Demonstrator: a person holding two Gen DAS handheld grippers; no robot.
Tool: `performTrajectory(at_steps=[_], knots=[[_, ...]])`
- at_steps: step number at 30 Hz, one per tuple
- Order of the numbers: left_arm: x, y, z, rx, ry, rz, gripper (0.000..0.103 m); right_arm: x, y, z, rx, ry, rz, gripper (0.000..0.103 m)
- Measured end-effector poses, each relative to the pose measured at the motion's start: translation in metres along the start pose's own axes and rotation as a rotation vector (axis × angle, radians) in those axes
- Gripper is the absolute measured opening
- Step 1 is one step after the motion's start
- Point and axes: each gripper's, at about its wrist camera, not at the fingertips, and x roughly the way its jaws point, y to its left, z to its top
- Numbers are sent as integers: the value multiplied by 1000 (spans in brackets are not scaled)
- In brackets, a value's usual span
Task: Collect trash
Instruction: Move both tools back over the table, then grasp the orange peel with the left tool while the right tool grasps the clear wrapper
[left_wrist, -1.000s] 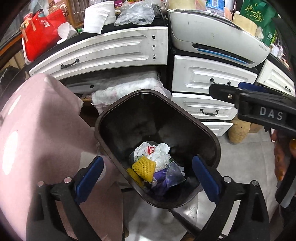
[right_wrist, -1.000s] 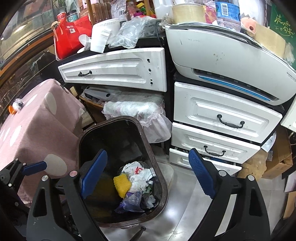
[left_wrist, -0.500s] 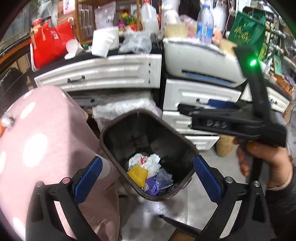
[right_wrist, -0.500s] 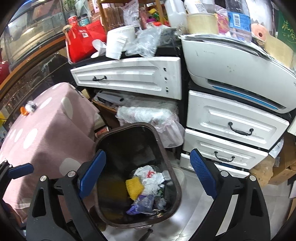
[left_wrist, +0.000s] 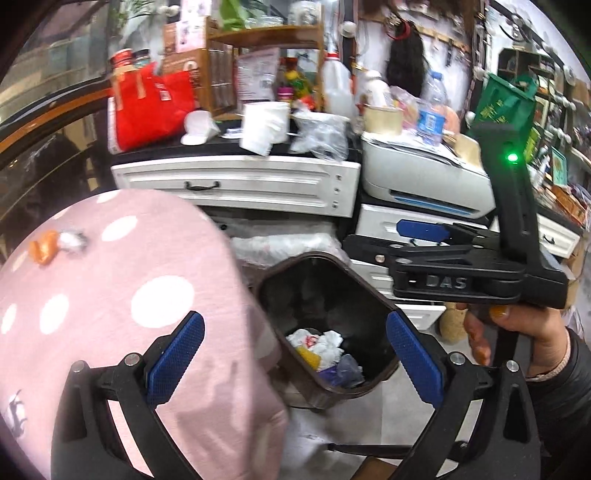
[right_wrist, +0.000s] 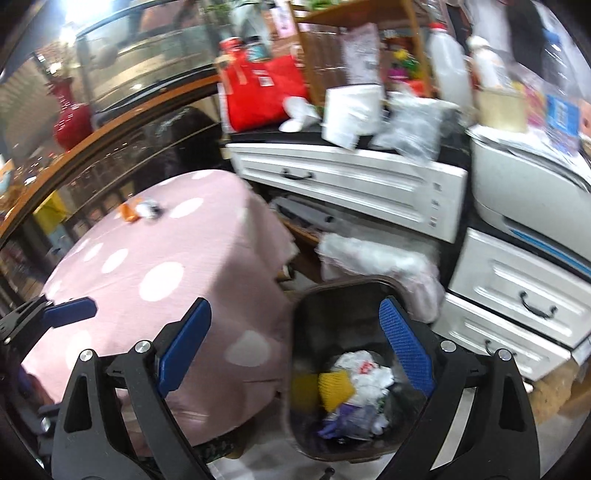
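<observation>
A dark brown trash bin (left_wrist: 373, 295) (right_wrist: 295, 369) stands on the floor by the table, holding white crumpled wrappers (left_wrist: 325, 341), a yellow net (right_wrist: 334, 384) and purple plastic. On the pink dotted tablecloth (left_wrist: 110, 295) lie an orange scrap (left_wrist: 43, 246) (right_wrist: 128, 212) and a white crumpled piece (left_wrist: 72, 240) (right_wrist: 147, 210), touching each other. My left gripper (left_wrist: 293, 354) is open and empty, above the table edge and bin. My right gripper (right_wrist: 295, 354) is open and empty too; in the left wrist view it hangs side-on over the bin, its fingertips (left_wrist: 421, 230) pointing left.
White drawers (right_wrist: 517, 302) and a printer (left_wrist: 424, 177) stand behind the bin. A cluttered black countertop carries a red bag (left_wrist: 147, 103), paper roll (left_wrist: 264, 125), bottles and plastic bags. A bagged bundle (right_wrist: 373, 258) lies under the counter. A person's hand (left_wrist: 517, 332) holds the right gripper.
Both grippers have risen and drawn back left from over the bin; the table top with the orange and white scraps has come into view.
</observation>
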Motion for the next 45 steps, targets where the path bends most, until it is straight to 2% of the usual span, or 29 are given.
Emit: performTrajectory(at_steps=[12, 23, 28, 35, 40, 45], knots=[[-36, 94, -12, -99, -9, 166, 97, 19, 79, 26, -99, 37, 189, 92], [-57, 176, -30, -146, -6, 334, 97, 48, 144, 48, -202, 80, 259, 92], [-64, 225, -31, -199, -15, 374, 97, 67, 177, 58, -279, 106, 297, 92], [-51, 298, -28, -313, 7, 361, 97, 125, 229, 76, -387, 184, 337, 92], [-28, 339, -19, -353, 22, 380, 93, 185, 265, 95, -465, 224, 297, 92], [-1, 366, -4, -372, 40, 377, 93, 252, 290, 118, -479, 269, 262, 78]])
